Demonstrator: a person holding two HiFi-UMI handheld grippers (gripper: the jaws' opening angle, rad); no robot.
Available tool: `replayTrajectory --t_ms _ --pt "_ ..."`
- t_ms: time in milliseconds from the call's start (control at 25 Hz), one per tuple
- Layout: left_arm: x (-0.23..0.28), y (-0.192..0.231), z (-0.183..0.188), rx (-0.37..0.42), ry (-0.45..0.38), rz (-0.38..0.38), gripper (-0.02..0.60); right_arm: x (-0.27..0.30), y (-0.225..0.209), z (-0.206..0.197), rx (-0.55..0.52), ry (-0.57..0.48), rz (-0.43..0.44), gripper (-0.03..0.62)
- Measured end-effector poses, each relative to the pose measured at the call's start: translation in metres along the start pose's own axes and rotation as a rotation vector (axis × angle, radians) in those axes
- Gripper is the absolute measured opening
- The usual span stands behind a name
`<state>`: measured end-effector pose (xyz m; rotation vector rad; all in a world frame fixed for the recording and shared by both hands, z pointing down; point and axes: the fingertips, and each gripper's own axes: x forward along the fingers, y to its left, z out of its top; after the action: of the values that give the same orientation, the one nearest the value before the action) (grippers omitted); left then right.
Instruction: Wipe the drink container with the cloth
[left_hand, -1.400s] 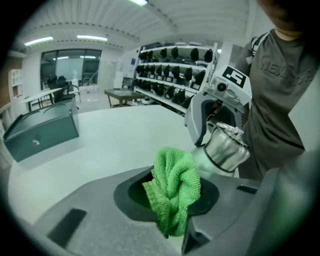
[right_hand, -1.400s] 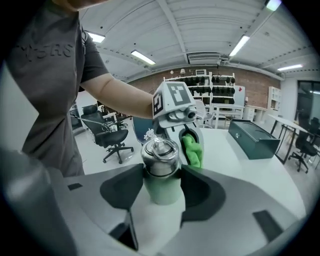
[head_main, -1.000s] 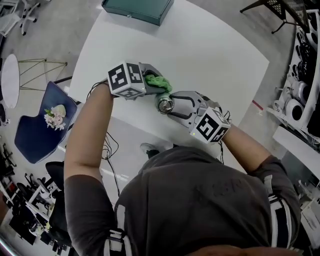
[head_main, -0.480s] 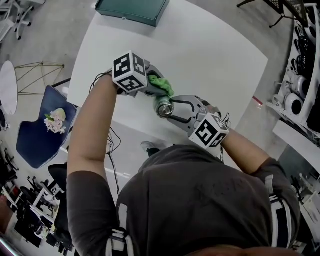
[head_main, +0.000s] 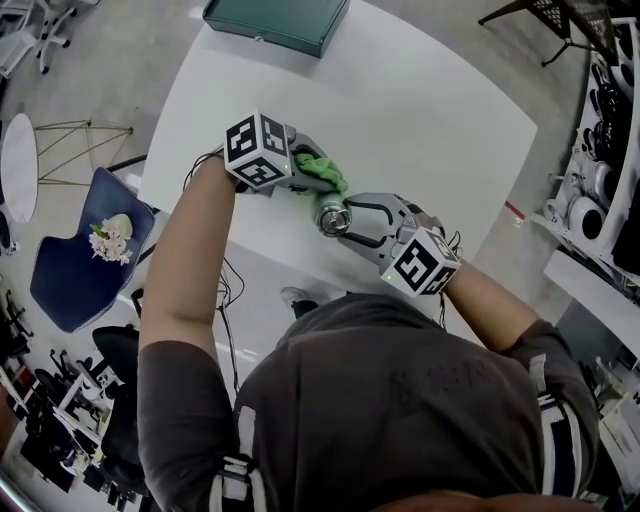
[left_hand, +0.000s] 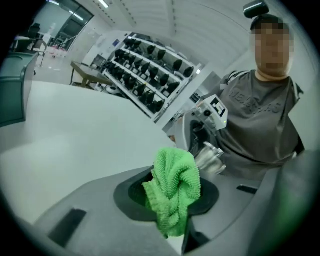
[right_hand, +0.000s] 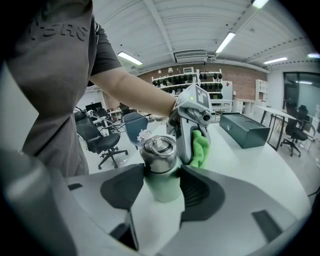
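A pale green drink bottle (right_hand: 160, 175) with a steel cap and ring (head_main: 331, 213) is clamped between the jaws of my right gripper (right_hand: 161, 186), near the white table's (head_main: 430, 120) front edge. My left gripper (left_hand: 172, 200) is shut on a bunched bright green cloth (left_hand: 175, 187). In the head view the cloth (head_main: 320, 172) presses against the bottle's far side, just left of the cap. From the right gripper view the cloth (right_hand: 201, 148) shows behind the bottle, with the left gripper (right_hand: 192, 125) right beside it. The bottle's steel cap (left_hand: 210, 157) shows behind the cloth in the left gripper view.
A dark green metal box (head_main: 275, 22) lies at the table's far edge. A blue chair with a flower bunch (head_main: 85, 245) stands left of the table. Shelves of dark gear (head_main: 605, 150) line the right side. Cables (head_main: 222, 300) hang beneath the table's near edge.
The left gripper with the cloth has shifted slightly up and right along the bottle's side. The right gripper and bottle have barely moved.
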<state>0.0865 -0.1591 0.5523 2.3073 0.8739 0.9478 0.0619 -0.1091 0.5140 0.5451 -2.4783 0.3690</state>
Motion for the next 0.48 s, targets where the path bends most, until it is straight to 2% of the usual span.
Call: replayTrajectory --t_ms 80,200,480 --pt "-0.011 -0.011 0.011 -0.001 -0.035 -0.051 0.086 -0.002 -0.001 0.0 -0.005 0.0 0.004 0.218" --pt "-0.013 -0.017 0.018 -0.025 -0.04 -0.099 0.086 -0.004 -0.002 -0.002 -0.007 0.002 0.006 0.218" --pt "-0.007 -0.009 0.009 -0.086 -0.06 -0.127 0.086 0.002 -0.002 0.001 -0.012 0.005 0.008 0.218"
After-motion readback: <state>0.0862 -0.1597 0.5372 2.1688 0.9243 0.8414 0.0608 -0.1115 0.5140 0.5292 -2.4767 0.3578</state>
